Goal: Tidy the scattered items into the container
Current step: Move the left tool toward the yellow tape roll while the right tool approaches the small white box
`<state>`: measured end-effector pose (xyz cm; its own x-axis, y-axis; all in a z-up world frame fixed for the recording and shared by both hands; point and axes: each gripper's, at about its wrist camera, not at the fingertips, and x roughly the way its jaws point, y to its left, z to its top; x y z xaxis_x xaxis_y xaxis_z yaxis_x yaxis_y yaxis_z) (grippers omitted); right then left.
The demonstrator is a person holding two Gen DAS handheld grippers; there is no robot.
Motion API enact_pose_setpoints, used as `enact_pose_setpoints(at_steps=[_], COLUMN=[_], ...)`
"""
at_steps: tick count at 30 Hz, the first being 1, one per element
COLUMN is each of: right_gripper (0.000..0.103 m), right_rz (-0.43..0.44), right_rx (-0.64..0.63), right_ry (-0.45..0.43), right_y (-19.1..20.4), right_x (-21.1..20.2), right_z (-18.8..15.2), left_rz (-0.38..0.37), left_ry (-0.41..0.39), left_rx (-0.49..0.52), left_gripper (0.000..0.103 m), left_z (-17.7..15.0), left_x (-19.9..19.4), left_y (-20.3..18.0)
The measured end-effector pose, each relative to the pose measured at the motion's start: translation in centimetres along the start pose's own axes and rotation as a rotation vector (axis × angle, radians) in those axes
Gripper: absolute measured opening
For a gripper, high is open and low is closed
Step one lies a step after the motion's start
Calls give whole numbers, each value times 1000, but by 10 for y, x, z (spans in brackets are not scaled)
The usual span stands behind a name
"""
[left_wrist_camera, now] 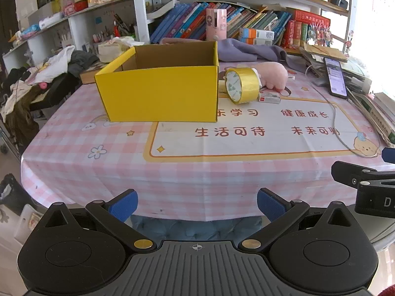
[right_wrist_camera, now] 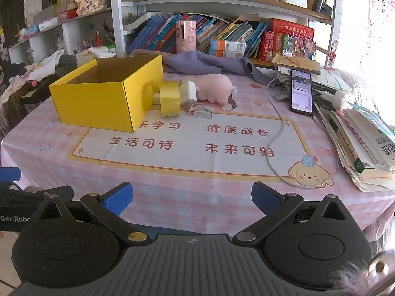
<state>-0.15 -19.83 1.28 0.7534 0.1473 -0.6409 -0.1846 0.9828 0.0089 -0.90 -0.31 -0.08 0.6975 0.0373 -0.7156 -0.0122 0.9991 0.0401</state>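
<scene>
Both jaws spread wide, holding nothing: left gripper [left_wrist_camera: 197, 203], right gripper [right_wrist_camera: 192, 197]. Yellow box [left_wrist_camera: 158, 93] open on table [left_wrist_camera: 123, 172]; tape roll [left_wrist_camera: 243, 85], pink plush [left_wrist_camera: 274, 74], small carton [left_wrist_camera: 269, 98] at its 3 o'clock side.

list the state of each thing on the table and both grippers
yellow box: open-topped, looks empty
tape roll: on edge, beside the box
pink plush: lying behind the tape
small carton: lying flat
phone: screen lit, cable attached
left gripper: open, empty
right gripper: open, empty
</scene>
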Motion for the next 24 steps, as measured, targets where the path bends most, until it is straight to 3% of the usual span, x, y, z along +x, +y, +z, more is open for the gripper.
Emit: enact_pose_setpoints(at_steps=[24], right_gripper=[103], right_rz=[-6], right_rx=[6], right_ry=[0], right_y=[-3], right_x=[7], right_z=[7], left_rz=[-47], left_ry=[-10], left_rx=[-5], left_gripper=[103], left_z=[12], left_x=[6], left_y=[0])
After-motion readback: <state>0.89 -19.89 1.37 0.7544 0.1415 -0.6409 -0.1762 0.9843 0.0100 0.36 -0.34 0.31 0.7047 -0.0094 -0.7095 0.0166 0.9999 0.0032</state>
